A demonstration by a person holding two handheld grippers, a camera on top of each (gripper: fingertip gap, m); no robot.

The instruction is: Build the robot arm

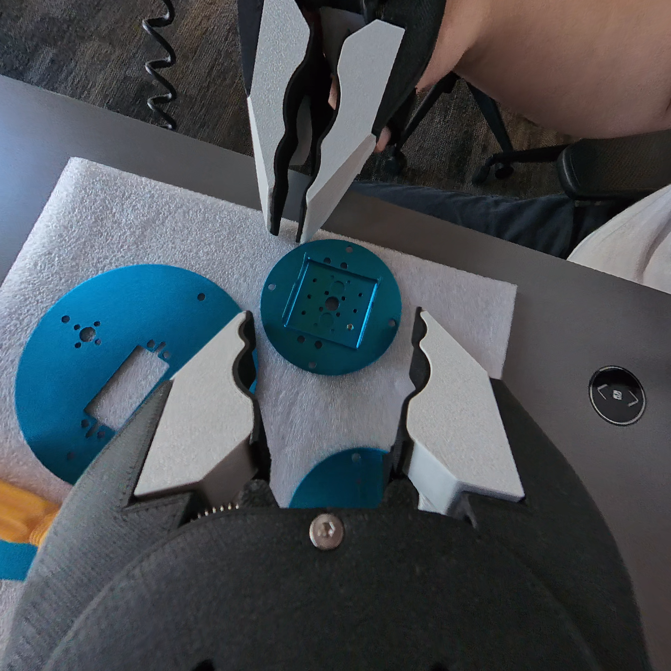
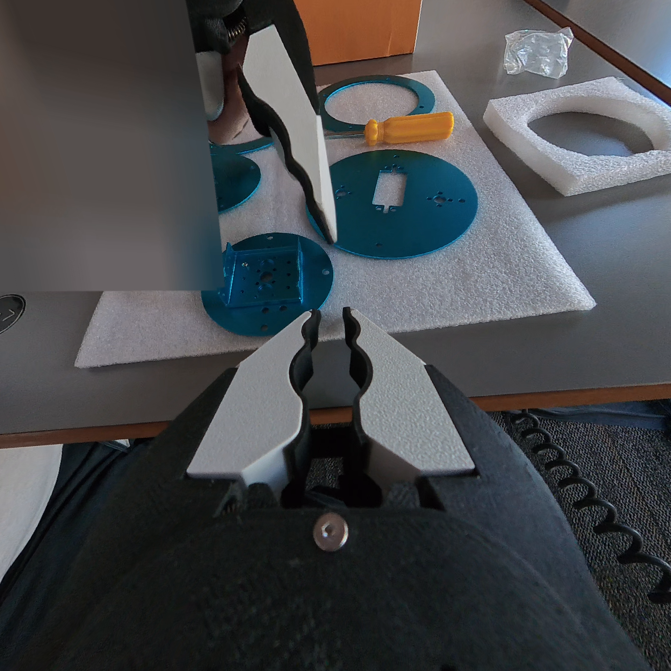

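Observation:
A small blue metal disc (image 1: 330,306) with a raised square bracket and several holes lies on a white foam sheet (image 1: 145,218). My left gripper (image 1: 333,314) hovers over the disc, its jaws wide open and empty, one finger on each side of it. My right gripper (image 2: 330,312) is at the disc's near edge (image 2: 268,287), its jaws only a narrow gap apart with nothing between them. It also shows in the left wrist view (image 1: 287,236), with its tips on the foam just beyond the disc. One left finger (image 2: 308,145) shows in the right wrist view.
On the foam sheet (image 2: 435,290) lie a large blue disc with a rectangular cutout (image 2: 399,207), a blue ring (image 2: 377,98), another blue disc (image 2: 236,181) and a yellow screwdriver (image 2: 410,127). A foam frame (image 2: 581,152), a plastic bag (image 2: 537,51) and an orange box (image 2: 356,29) sit behind. Left tips to right tips: about 6 cm.

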